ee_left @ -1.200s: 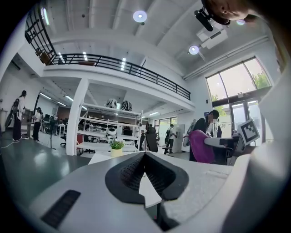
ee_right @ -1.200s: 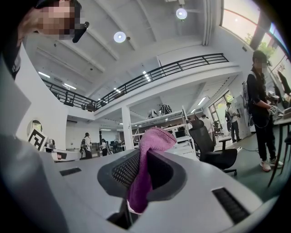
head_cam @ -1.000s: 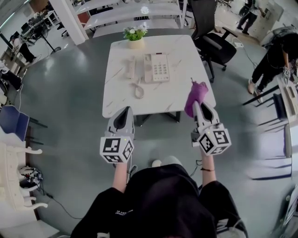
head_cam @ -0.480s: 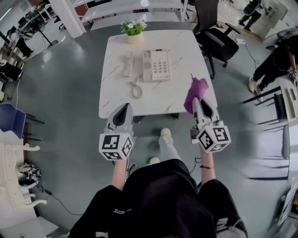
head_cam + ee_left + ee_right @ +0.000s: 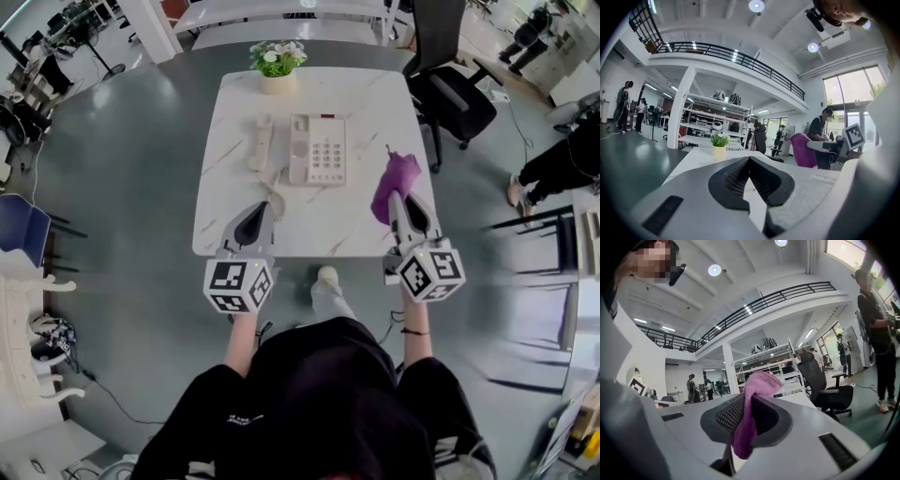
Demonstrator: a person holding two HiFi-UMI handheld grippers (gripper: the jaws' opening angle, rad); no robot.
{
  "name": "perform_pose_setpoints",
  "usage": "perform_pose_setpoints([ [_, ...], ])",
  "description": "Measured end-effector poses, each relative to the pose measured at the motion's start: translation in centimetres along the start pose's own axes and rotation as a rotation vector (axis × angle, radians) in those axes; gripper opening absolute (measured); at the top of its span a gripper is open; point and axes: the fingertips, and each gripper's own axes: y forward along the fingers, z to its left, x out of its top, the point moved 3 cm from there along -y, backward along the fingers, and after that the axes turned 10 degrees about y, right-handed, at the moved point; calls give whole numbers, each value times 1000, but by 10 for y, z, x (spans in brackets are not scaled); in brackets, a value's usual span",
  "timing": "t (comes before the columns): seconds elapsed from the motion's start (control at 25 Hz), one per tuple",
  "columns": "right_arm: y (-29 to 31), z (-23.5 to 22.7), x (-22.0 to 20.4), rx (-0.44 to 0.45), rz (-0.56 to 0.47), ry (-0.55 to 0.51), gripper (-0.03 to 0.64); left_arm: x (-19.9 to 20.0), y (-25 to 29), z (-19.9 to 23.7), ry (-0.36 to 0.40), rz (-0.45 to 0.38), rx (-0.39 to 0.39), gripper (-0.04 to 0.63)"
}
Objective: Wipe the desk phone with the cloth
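While right claw [image 5: 397, 199] grips one cloth [image 5: 395, 175], left's [image 5: 263, 207] empty.

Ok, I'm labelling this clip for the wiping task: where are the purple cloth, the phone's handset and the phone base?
purple cloth [image 5: 395, 186], head view, middle of the bunched fabric.
handset [image 5: 261, 142], head view, middle of its grip, lying off the hook.
phone base [image 5: 324, 155], head view, on the keypad.
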Motion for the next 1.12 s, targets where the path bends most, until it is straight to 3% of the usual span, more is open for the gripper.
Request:
perform_pose_setpoints([
  [0.4, 73, -40, 16, 41, 37, -5, 32, -4, 68, 10, -37, 46, 26, -2],
  [1.12, 171, -91, -3, 90, 182, -56, 32, -29, 147, 25, -122, 147, 72, -2],
])
